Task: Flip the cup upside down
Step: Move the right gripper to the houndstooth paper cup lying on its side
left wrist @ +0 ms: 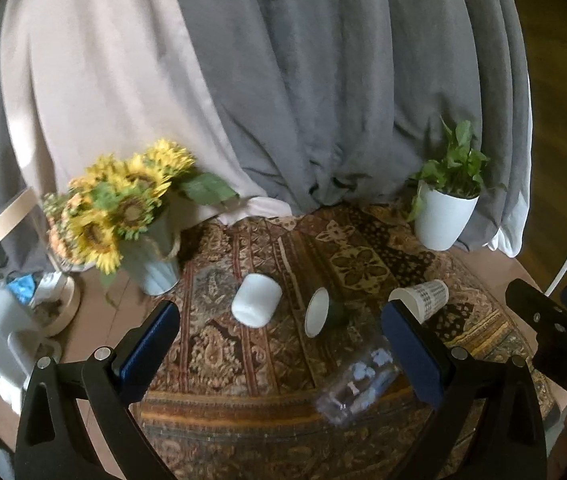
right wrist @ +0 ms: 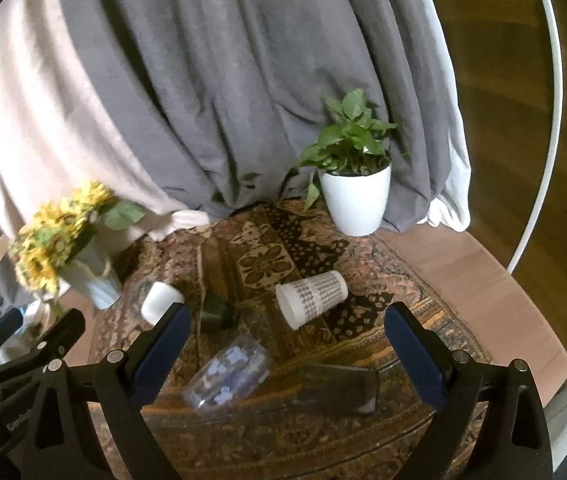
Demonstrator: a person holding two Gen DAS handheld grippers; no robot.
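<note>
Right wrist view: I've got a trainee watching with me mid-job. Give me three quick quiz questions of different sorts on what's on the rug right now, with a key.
1. True or false: the patterned paper cup stands upright on the rug.
2. Multiple choice: which lies closest to the right gripper? A) the clear plastic cup B) the white cup C) the potted plant
3. Fill in: the vase at the left holds yellow ____.

Key
1. False; it lies on its side, mouth facing left and toward the camera.
2. A
3. Sunflowers
</note>
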